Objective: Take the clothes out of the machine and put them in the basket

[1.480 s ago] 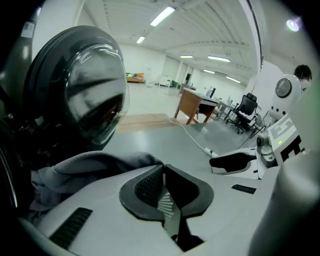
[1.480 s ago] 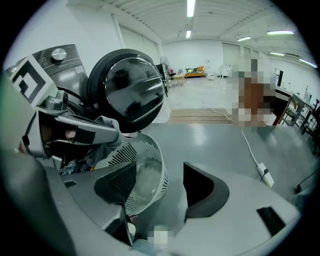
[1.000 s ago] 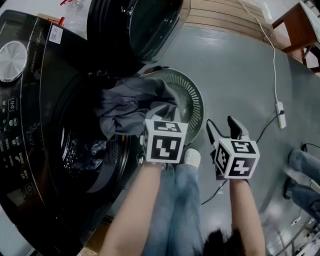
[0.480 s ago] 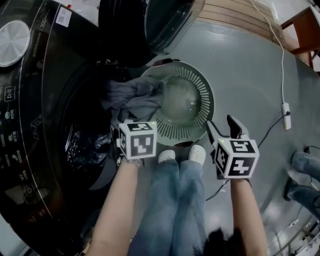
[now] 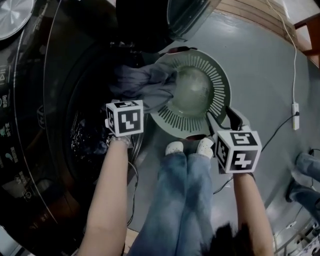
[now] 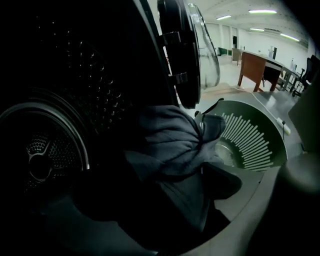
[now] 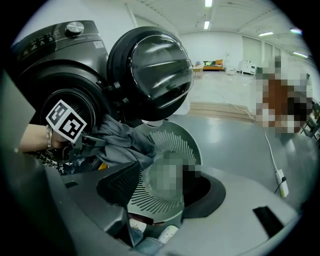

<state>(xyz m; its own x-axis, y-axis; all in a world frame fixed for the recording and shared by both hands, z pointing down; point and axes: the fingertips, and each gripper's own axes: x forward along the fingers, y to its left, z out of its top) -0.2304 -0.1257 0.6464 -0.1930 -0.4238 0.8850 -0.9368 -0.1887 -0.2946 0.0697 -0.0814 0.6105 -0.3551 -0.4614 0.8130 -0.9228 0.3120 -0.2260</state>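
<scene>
A grey garment [image 5: 145, 87] hangs from the washing machine's opening [image 5: 95, 115] over the rim of the round slotted basket [image 5: 220, 80]. More dark patterned clothes [image 5: 85, 142] lie in the drum. My left gripper [image 6: 160, 192] points down at the machine's mouth; in the head view its marker cube [image 5: 125, 117] hides its jaws. Those jaws have just been opening, and the garment [image 6: 170, 137] lies ahead of them, unpressed. My right gripper [image 5: 225, 120] hovers by the basket's near right rim. Its jaws have just been closing a little, with nothing between them [image 7: 160, 187].
The machine's round door [image 5: 185, 15] stands open above the basket. The holder's legs and white shoes [image 5: 175, 147] are just below the basket. A white cable with a switch [image 5: 295, 107] runs along the floor at right. Another person's legs [image 5: 305, 170] show at far right.
My left gripper let go of the grey garment and swung left from the basket's rim to the machine's mouth. The garment stays draped over the rim. My right gripper edged toward the basket.
</scene>
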